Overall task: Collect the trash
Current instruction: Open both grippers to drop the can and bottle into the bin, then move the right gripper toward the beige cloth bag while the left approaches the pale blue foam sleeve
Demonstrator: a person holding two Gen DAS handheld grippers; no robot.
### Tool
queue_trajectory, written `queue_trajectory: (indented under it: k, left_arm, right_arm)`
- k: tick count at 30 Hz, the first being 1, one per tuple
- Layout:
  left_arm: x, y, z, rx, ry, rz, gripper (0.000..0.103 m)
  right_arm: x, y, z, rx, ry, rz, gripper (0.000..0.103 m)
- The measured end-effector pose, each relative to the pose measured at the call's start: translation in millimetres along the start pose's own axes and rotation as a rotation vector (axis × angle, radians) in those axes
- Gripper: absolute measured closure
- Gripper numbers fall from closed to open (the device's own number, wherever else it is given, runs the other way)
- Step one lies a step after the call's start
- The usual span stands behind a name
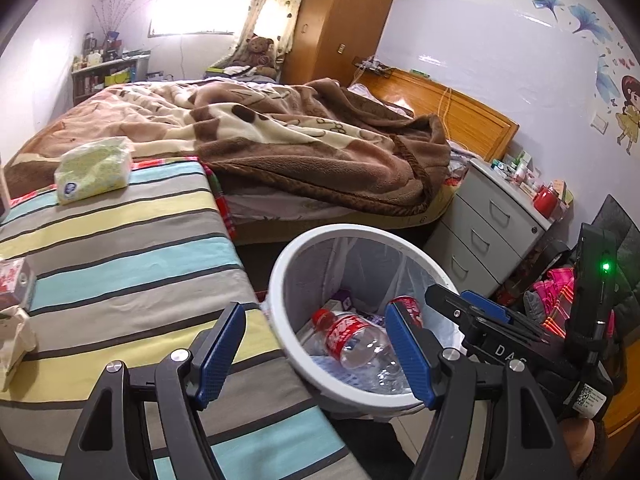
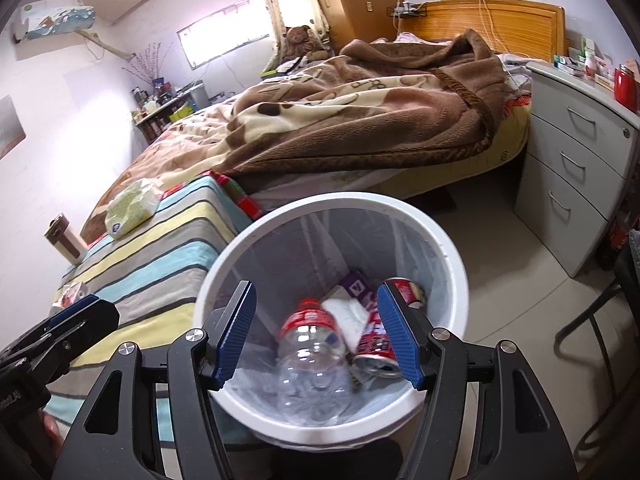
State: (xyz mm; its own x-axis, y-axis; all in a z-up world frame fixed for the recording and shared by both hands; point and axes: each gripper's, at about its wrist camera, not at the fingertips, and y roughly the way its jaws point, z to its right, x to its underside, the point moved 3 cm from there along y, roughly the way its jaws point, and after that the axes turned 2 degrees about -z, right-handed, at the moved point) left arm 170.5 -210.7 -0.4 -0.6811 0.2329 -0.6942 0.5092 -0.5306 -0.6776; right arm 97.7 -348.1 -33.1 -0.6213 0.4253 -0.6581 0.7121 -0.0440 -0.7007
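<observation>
A white trash bin (image 1: 280, 280) (image 2: 456, 264) with a clear liner stands on the floor beside the striped table. Inside lie a clear plastic bottle (image 1: 356, 340) (image 2: 312, 356) with a red label, a crushed red can (image 2: 376, 344) (image 1: 410, 306), a white tissue (image 2: 348, 316) and a purple box (image 2: 356, 282). My left gripper (image 1: 316, 354) is open and empty, over the table edge and the bin's left rim. My right gripper (image 2: 316, 336) is open and empty, directly above the bin. On the table lie a small red and white carton (image 1: 16, 288) and crumpled paper (image 1: 14, 340).
A green tissue pack (image 1: 94, 170) (image 2: 134, 206) lies on the striped table (image 1: 120, 248). A brown cup (image 2: 66, 238) stands at the table's far edge. A bed with a brown blanket (image 1: 304, 136) lies behind. A grey drawer cabinet (image 1: 488, 224) (image 2: 572, 176) stands to the right.
</observation>
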Motion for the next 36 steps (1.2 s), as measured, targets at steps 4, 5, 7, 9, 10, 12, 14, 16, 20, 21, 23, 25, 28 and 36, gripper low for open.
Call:
queue_trajectory:
  k: [4,5,7,9,10,12,14,16,20,21,23,25,28,36]
  left_arm:
    - [3,-10,-10,0.003,-0.014,0.012,0.031]
    - [4,-13,-12,-0.003,-0.019,0.017,0.031]
    - [5,-19,-18,-0.010,-0.026,0.026,0.031]
    - [7,-24,-23,-0.010,-0.036,0.033,0.031]
    - [7,-27,-26,-0.013,-0.040,0.036,0.031]
    - [9,-32,-33,-0.021,-0.048,0.044,0.031]
    - [12,-38,-40,-0.030,-0.056,0.052,0.031]
    - [15,-46,-48,-0.047,-0.066,0.062,0.031]
    - [20,-57,-68,-0.077,-0.091,0.079,0.031]
    - [22,-60,-73,-0.087,-0.097,0.082,0.031]
    - [25,-67,-85,-0.105,-0.111,0.089,0.031]
    - [27,-72,-95,-0.118,-0.127,0.095,0.031]
    - [32,-82,-112,-0.139,-0.150,0.106,0.031]
    - [50,-114,-162,-0.205,-0.197,0.139,0.031]
  right_arm:
    - [1,-1,-10,-0.017,-0.016,0.003,0.038]
    - [1,-1,-12,-0.020,-0.020,0.004,0.038]
    - [2,-2,-17,-0.026,-0.029,0.006,0.038]
    - [3,-3,-23,-0.039,-0.038,0.011,0.038]
    - [4,-3,-26,-0.044,-0.041,0.012,0.038]
    - [6,-3,-32,-0.057,-0.049,0.015,0.038]
    - [7,-3,-39,-0.074,-0.058,0.015,0.038]
    - [9,-2,-45,-0.086,-0.069,0.014,0.038]
    - [12,0,-59,-0.113,-0.093,0.010,0.038]
    - [13,1,-64,-0.122,-0.098,0.009,0.038]
    - [15,2,-71,-0.135,-0.106,0.006,0.038]
    - [16,5,-79,-0.146,-0.116,0.001,0.038]
    - [19,7,-90,-0.169,-0.125,-0.008,0.038]
    - [32,11,-132,-0.240,-0.182,-0.033,0.038]
